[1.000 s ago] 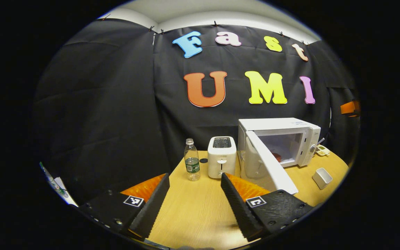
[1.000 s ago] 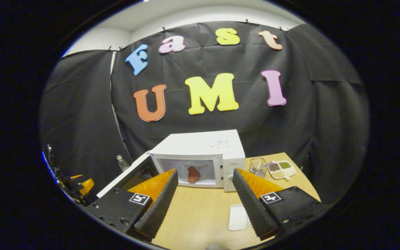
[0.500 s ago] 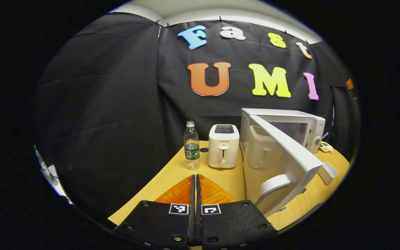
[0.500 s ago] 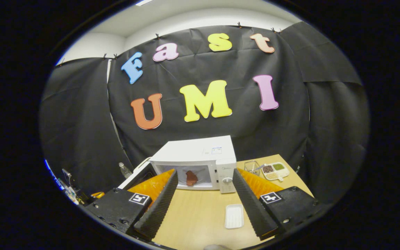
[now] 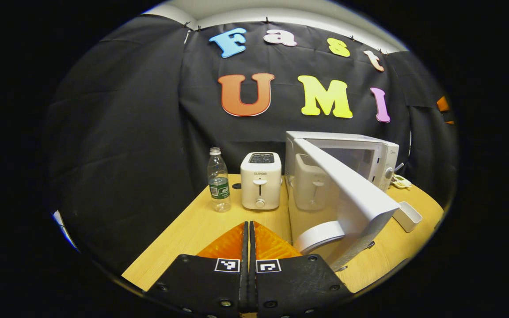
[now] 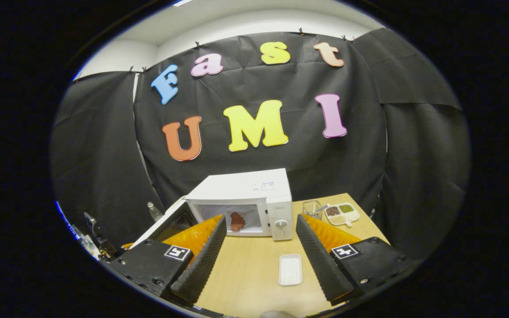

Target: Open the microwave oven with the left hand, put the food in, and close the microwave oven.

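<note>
The left gripper (image 5: 248, 247), fingers now pressed together since a sec ago, is nearing the microwave door (image 5: 347, 190) handle — food (image 6: 237, 221) already inside, so closing is starting; right gripper (image 6: 259, 247) is staying spread.

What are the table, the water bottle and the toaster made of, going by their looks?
Table: wood or wood-look laminate, matt; pale yellow with fine grain lines. I cannot tell which.
Bottle: clear plastic, probably; see-through, thin-walled, with a green label band.
Toaster: seemingly white plastic, smooth with a soft sheen and rounded corners; painted metal is possible.
</note>
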A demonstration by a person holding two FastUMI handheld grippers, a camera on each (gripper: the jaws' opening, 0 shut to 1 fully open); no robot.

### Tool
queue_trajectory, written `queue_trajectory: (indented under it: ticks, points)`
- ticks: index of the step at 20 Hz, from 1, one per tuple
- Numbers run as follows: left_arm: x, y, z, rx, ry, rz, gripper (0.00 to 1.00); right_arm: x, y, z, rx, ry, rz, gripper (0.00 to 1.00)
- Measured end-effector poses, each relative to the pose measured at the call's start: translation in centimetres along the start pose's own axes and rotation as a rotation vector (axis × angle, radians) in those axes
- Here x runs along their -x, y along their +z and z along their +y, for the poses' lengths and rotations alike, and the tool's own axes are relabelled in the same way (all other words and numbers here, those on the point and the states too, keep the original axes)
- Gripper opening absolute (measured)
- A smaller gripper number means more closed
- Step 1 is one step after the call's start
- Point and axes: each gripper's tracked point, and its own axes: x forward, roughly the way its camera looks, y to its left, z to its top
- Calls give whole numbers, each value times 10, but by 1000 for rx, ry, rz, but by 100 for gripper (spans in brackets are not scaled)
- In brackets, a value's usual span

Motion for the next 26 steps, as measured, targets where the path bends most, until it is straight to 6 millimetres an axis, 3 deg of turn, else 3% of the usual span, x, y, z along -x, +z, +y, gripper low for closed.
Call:
queue_trajectory:
  ticks: [7,8,9,10,11,12,13,14,15,16,17,18,25,26]
  points:
    - [-4,1,-53,-43,-110,-19,0,21,3,-25,11,-82,-24,91]
    - [-4,1,-65,-38,-139,-19,0,25,2,-27,-3,-91,-29,100]
    - [-3,2,-78,-38,-166,-21,0,28,1,-31,-15,-104,-29,92]
    - [-2,3,-92,-41,-194,-27,0,32,-1,-35,-26,-114,-26,100]
    - [-5,2,-103,-46,-220,-27,0,34,-6,-36,-31,-121,-18,100]
    - [-8,2,-116,-51,-243,-24,0,37,-11,-40,-31,-134,-8,91]
    - [-11,0,-128,-52,-269,-14,0,39,-13,-45,-27,-146,-2,91]
    - [-13,-1,-142,-52,-295,-9,10,41,-15,-51,-31,-159,1,91]
    - [-14,1,-155,-54,-321,-9,0,44,-16,-56,-43,-167,3,92]
    - [-15,4,-166,-59,-341,-11,0,47,-17,-61,-55,-176,4,91]
    - [-16,7,-178,-65,-362,-15,0,48,-18,-67,-63,-188,5,100]
    - [-20,8,-192,-71,-383,-19,0,49,-18,-73,-69,-197,5,91]
    - [-44,36,-273,-118,-486,-64,0,51,-19,-100,-85,-216,12,92]
    - [-47,39,-283,-120,-494,-67,0,51,-19,-104,-87,-218,13,100]
